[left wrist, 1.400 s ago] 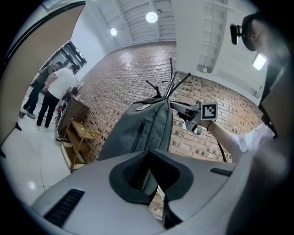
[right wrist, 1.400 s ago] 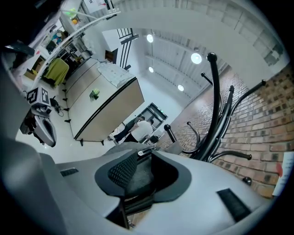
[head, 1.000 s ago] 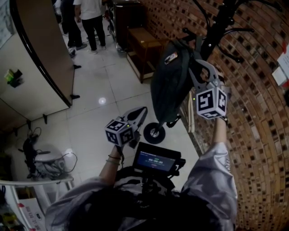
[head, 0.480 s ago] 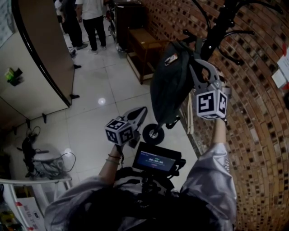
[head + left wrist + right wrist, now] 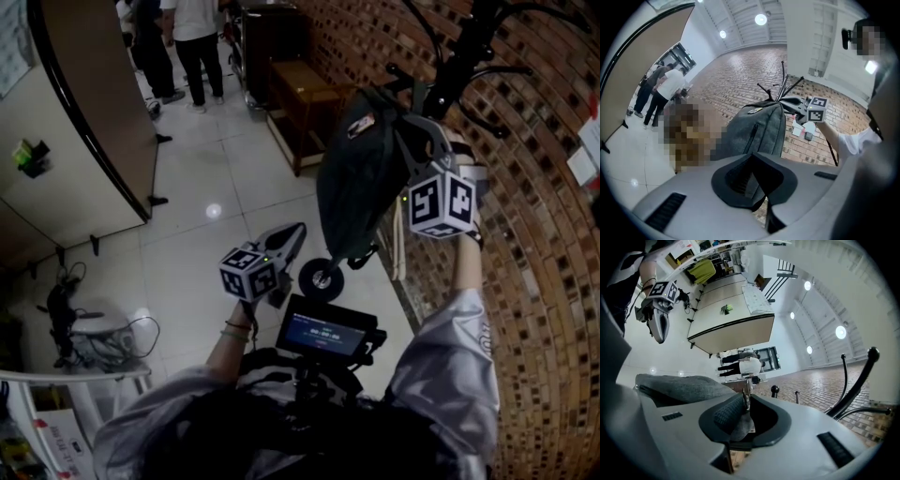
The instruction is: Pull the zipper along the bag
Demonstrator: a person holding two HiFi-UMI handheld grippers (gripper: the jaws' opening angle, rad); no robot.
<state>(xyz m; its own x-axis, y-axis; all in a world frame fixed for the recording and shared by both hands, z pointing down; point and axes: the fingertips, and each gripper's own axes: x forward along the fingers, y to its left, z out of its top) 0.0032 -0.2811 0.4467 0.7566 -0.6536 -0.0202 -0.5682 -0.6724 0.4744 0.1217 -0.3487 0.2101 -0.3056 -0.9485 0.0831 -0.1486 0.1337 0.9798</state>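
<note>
my right claw has just closed on the zipper pull atop the bag, which hangs lengthwise below; left claw shut, farther off.

Some people stood far off on the shiny white floor. A brown wooden bench sat by the brick wall. A small black wheel was low down near that wall.

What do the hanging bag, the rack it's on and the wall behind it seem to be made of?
Bag: grey woven fabric, matte, slumping in soft folds.
Rack: probably black-painted metal, with thin curved arms and knob ends.
Wall: brick, in rough red-brown courses with pale mortar lines.
</note>
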